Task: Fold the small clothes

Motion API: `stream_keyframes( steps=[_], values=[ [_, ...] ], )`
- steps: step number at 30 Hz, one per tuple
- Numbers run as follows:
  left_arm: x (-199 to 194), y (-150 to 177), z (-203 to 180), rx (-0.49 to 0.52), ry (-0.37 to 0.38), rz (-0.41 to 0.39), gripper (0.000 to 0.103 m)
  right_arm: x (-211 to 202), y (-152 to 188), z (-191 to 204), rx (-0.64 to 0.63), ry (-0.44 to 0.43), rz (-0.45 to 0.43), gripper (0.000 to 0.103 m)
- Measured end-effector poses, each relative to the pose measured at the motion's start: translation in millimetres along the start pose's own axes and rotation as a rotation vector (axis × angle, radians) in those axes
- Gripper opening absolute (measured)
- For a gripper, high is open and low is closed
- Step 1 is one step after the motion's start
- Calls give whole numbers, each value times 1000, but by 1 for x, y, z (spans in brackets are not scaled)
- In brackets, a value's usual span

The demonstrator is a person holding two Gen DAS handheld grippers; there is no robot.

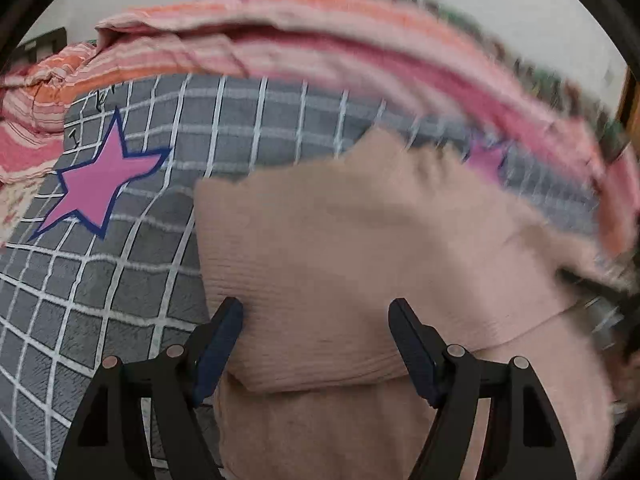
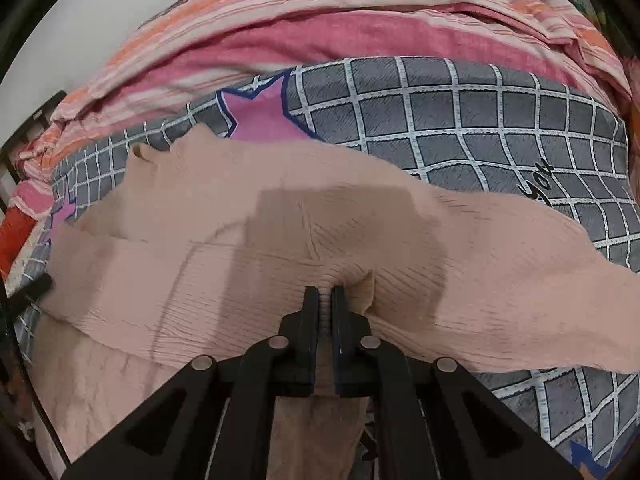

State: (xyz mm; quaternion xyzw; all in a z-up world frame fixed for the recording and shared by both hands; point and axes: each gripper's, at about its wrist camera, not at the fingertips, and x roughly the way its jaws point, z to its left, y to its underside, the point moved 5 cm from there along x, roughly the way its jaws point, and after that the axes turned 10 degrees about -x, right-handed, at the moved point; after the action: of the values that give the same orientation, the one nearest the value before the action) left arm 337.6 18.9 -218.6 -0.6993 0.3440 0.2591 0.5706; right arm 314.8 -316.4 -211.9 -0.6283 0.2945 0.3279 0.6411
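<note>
a: pink ribbed knit garment (image 2: pixel 224 280), lying on the grey checked bedcover (image 2: pixel 500 120). soft, light, probably stretchy.

b: right gripper (image 2: pixel 325 294) is pinched tight on a fold; left gripper (image 1: pixel 316 316) gapes wide over it. i'd grab the edges.

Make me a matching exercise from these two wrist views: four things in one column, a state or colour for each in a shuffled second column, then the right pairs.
1. left gripper
2. right gripper
3. star
4. bedspread

a. grey with a white grid
b. shut on the beige garment
c. open
d. pink with a blue outline

Pairs: 1-c, 2-b, 3-d, 4-a
</note>
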Motion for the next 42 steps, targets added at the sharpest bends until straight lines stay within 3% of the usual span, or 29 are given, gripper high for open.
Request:
stream_keyframes(
  steps=[3, 5, 10, 12, 15, 17, 21, 25, 28, 29, 31, 32, 33, 34, 42],
  values=[
    [1, 3, -5, 46, -32, -13, 77, -14, 0, -7, 22, -8, -21, 18],
    [0, 3, -7, 46, -35, -16, 77, -34, 2, -16, 1, 51, -28, 28],
    [-3, 1, -4, 30, -50, -24, 89, -105, 14, -79, 30, 212, -136, 66],
    [-3, 0, 1, 10, -50, -20, 89, -127, 31, -114, 63, 270, -152, 74],
    [-2, -1, 6, -22, -36, -14, 89, -147, 67, -166, 120, 344, -136, 75],
    [-3, -2, 9, -40, -26, -15, 89, -147, 92, -194, 183, 348, -107, 75],
    [0, -5, 11, -55, -26, -11, 89, -130, 130, -235, 344, 257, -63, 67],
    [5, -6, 11, -58, -35, 1, 89, -121, 134, -255, 426, 237, -110, 65],
    [4, -6, 11, -59, -36, 1, 89, -115, 127, -272, 488, 255, -98, 64],
    [5, -6, 11, -57, -38, 1, 89, -111, 127, -279, 506, 251, -88, 62],
    [6, -6, 11, -53, -41, 3, 89, -109, 127, -292, 530, 262, -85, 42],
    [5, -6, 11, -53, -41, 3, 89, -108, 126, -296, 530, 273, -81, 34],
    [5, -6, 11, -54, -39, 3, 89, -108, 125, -298, 526, 280, -79, 14],
    [6, -6, 11, -56, -36, 3, 89, -108, 122, -299, 516, 269, -86, 9],
    [-4, -9, 19, -88, 2, -17, 89, -146, 77, -261, 310, 437, -171, 6]
  ],
)
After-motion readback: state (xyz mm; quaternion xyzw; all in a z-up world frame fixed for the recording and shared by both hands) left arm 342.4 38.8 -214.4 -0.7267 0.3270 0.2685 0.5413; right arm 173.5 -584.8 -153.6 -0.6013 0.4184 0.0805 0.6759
